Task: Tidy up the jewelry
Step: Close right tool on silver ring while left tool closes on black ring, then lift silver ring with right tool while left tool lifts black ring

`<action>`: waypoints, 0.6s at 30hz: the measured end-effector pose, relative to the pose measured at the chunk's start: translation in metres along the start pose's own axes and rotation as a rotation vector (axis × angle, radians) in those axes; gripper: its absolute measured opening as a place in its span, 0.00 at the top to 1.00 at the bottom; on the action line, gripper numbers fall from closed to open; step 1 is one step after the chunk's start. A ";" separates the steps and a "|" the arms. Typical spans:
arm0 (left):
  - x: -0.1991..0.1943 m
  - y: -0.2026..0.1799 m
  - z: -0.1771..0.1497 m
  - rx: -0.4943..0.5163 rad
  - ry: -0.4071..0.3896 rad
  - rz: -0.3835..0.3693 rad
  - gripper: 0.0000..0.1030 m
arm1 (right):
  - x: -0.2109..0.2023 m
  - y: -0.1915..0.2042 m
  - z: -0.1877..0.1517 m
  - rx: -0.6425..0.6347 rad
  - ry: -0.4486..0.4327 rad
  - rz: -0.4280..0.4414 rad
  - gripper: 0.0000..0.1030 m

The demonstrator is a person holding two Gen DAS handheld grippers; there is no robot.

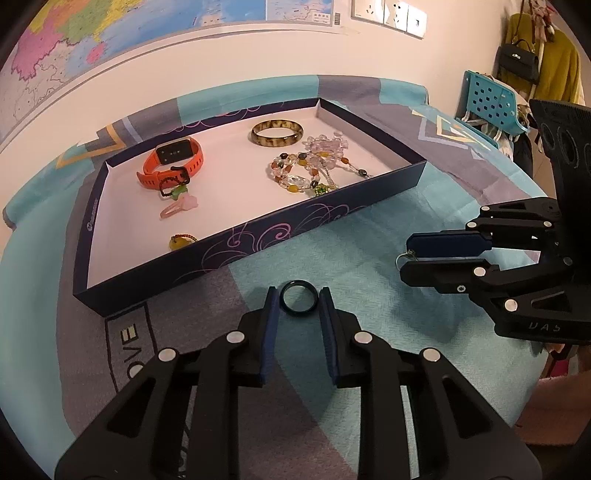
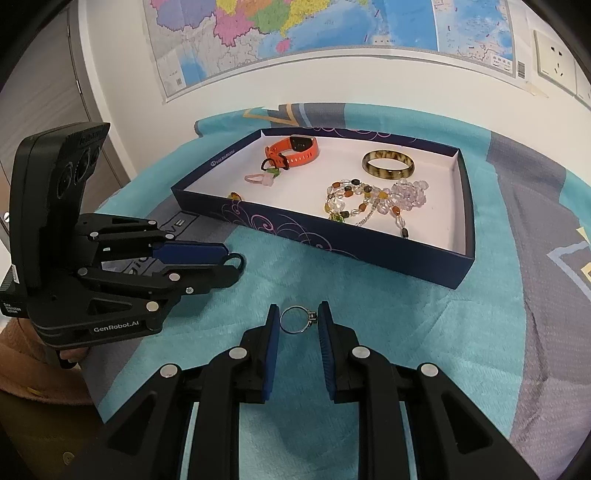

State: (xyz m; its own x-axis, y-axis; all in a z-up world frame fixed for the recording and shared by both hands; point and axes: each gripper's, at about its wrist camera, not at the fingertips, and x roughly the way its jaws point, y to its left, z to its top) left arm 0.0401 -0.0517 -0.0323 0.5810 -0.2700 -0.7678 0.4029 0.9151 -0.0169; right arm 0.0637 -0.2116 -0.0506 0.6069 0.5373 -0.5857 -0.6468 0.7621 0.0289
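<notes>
The left gripper (image 1: 298,295) was closed on a dark ring (image 1: 297,299), a plain, glossy, blackish-green band standing between its blue pads (image 1: 271,314) at the fingertips, just above the teal and grey cloth (image 1: 332,258). The right gripper (image 2: 297,314) likewise pinched a thin silver ring (image 2: 294,320), a fine wire-like hoop with a small setting on the side that touched its right pad; both rings sat in front of the box, near its front wall but apart from it. Beyond them lay a shallow dark-blue box (image 1: 295,229) with pale swirl patterns outside and a white floor. Nearest its front wall rested a small yellow charm on a red cord (image 1: 181,240), then a pink hair clip (image 1: 177,208) and a small green piece on a black cord (image 1: 173,188). Behind these curled an orange smartwatch (image 1: 173,158) with a dark face. On the other side of the box lay a tangle of beaded bracelets (image 1: 310,162), clear, amber and dark beads mixed, and farthest back an amber-brown mottled bangle (image 1: 277,132) lying flat. A map (image 2: 295,33) hung on the wall behind
</notes>
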 end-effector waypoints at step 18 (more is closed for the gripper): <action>-0.012 0.008 -0.002 -0.044 -0.028 -0.019 0.78 | -0.006 -0.004 0.003 0.015 -0.028 0.024 0.81</action>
State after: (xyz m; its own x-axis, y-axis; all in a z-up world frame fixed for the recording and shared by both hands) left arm 0.0352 -0.0406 -0.0245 0.5938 -0.2951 -0.7486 0.3832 0.9218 -0.0595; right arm 0.0639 -0.2168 -0.0445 0.6036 0.5653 -0.5621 -0.6547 0.7539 0.0552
